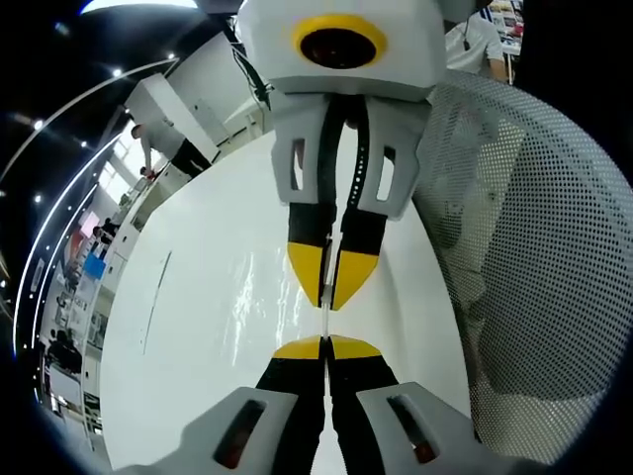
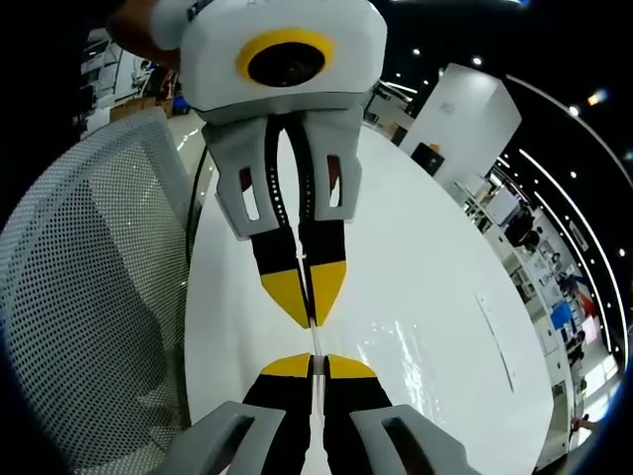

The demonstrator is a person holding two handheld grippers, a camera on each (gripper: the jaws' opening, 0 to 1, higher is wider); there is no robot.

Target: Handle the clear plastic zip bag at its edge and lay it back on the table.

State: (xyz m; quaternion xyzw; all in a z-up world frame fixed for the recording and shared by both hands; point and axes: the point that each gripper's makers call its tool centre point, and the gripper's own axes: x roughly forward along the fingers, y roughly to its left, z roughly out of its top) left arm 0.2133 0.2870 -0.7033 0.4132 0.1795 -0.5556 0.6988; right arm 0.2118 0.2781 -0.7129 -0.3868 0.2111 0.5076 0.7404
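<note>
Your left claw is pinched tight on the edge of the clear zip bag. You see the bag only as a thin clear strip running between the yellow tips. Your right claw is pinched tight on the same bag too. The two claws face each other, tip to tip, very near one another. The bag edge is stretched between them, up above the white worktop. Whether any of the bag touches the worktop, you cannot tell. The worktop is shiny and bright. A grey mesh chair stands just beside the worktop. In the right claw's view the chair is on the left.
</note>
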